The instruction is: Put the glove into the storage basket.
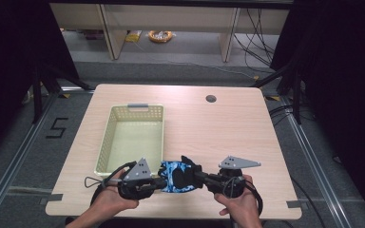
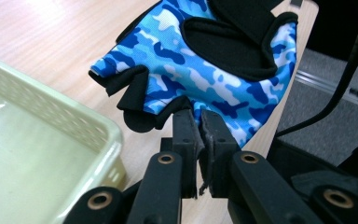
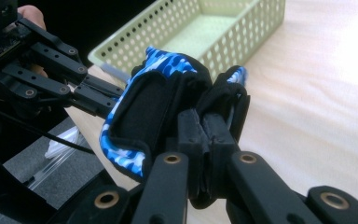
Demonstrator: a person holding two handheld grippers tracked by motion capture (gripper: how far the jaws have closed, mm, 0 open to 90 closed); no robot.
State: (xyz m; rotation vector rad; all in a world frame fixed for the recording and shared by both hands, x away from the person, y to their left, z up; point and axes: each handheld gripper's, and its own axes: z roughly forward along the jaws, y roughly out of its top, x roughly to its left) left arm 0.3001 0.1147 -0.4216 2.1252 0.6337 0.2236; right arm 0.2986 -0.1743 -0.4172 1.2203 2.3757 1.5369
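The pale green perforated plastic basket (image 1: 132, 137) sits on the light wooden table (image 1: 218, 133). Just beside its near corner, the left tongs (image 1: 160, 181) pinch one edge of the blue camouflage fingerless glove (image 1: 177, 175); the right tongs (image 1: 198, 176) clamp its black cuff.

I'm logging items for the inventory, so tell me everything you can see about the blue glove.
The glove is fingerless, in blue, white and navy camouflage fabric with black padded patches and black trim at the finger openings. It looks soft and stretchy. It is held up between the two grippers near the table's front edge, just beside the pale green basket. The left gripper pinches its patterned edge; the right gripper pinches a black part on the opposite side. It hangs slack and folded.
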